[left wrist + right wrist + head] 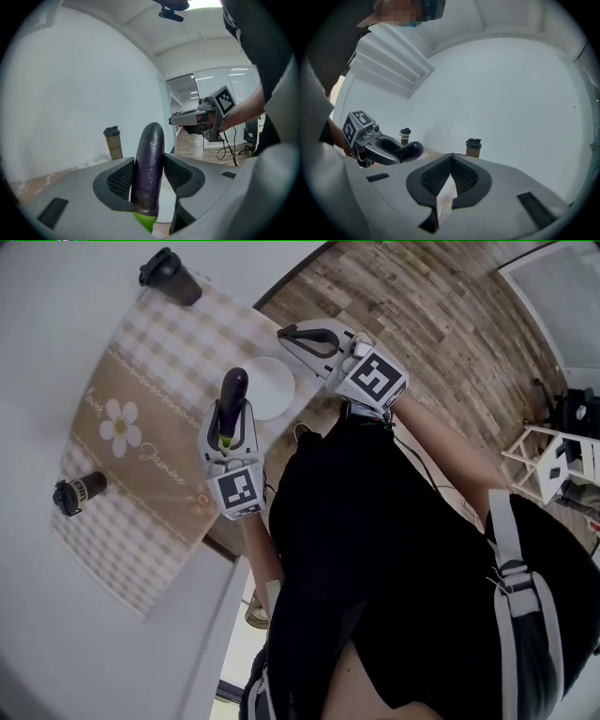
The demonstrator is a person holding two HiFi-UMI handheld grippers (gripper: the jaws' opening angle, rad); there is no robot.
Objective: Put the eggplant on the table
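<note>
Clenched on the eggplant (149, 168) with the fingers (119, 180) of the left gripper (232, 420), green stem end back by the palm, dark tip poking out past the fingertips. Held in the air at centre frame in the head view, over the checked cloth (141, 409) on the bench (221, 542), in the picture just left of the white plate (274, 390); not yet set down.

Most likely to go wrong at the release: smooth, long and rounded, so apt to roll if let go tilted or from a height, toward the plate or off the bench's near edge. Could also skid in the grip, pinched only round its lower half.

Left hand reaching up from lower centre, nearly level and dipped a little, marker cube toward the camera. Right gripper (292, 337) at the plate's upper right, apart from the eggplant, fingers pressed together on nothing. Dark-lidded bottle (171, 276) at upper left, second bottle (78, 491) at far left of the cloth.
</note>
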